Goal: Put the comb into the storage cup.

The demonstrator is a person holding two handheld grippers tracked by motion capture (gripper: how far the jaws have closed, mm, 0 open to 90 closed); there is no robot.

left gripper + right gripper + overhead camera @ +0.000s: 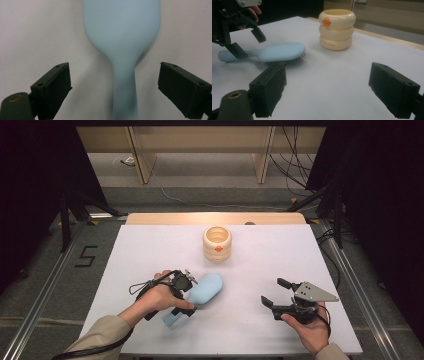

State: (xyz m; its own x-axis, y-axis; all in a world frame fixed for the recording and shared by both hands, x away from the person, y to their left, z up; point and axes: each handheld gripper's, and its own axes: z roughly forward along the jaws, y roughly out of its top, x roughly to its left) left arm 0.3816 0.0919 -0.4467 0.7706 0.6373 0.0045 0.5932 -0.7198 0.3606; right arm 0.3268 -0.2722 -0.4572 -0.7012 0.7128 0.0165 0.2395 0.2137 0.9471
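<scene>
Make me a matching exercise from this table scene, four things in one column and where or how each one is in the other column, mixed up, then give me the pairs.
Things:
1. hairbrush
2. ringed cup
3. left tongs
4. right tongs

Places or states:
A. upright toward the far side of the table, orange spot on its side
B. open, apart from everything, near the table's right edge
C. lying bristles down on the white table
D. open on either side of a pale blue handle, not pressing on it

Pairs: 1-C, 2-A, 3-D, 4-B
</scene>
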